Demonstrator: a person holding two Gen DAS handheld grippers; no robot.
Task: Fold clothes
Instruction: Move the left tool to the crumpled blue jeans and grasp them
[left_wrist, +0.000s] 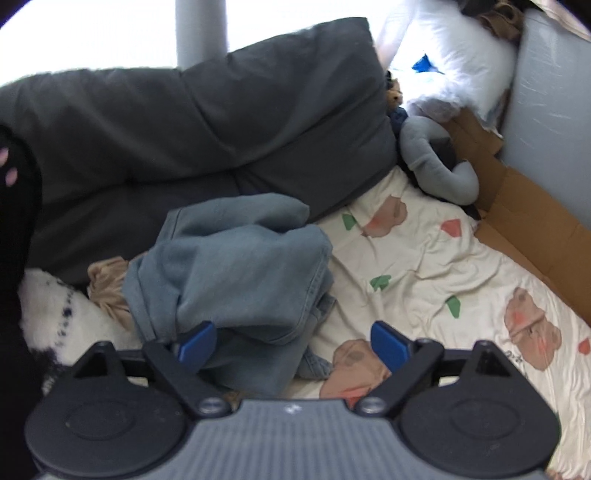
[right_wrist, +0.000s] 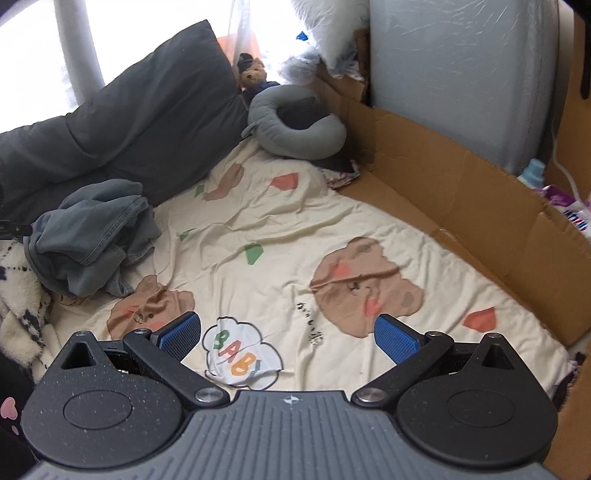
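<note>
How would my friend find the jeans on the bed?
Look at the cream bear sheet. At its edge, below the dark grey cushion, sits a crumpled heap: the jeans. They are faded blue denim with stitched seams, unlike the fluffy white blanket beside them.

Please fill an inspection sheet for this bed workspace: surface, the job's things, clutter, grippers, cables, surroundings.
Surface: cream bear-print sheet, wrinkled, mostly bare.
Job's things: blue jeans in a crumpled heap, unfolded, at the sheet's edge by the dark grey cushions; a tan garment beside them.
Clutter: grey neck pillow, teddy bear, white fluffy patterned fabric.
Grippers: left gripper open, over the jeans' near edge, holding nothing; right gripper open, over bare sheet.
Cables: one white cord at far right.
Surroundings: cardboard along the bed's side, white pillow, bright window behind.
</note>
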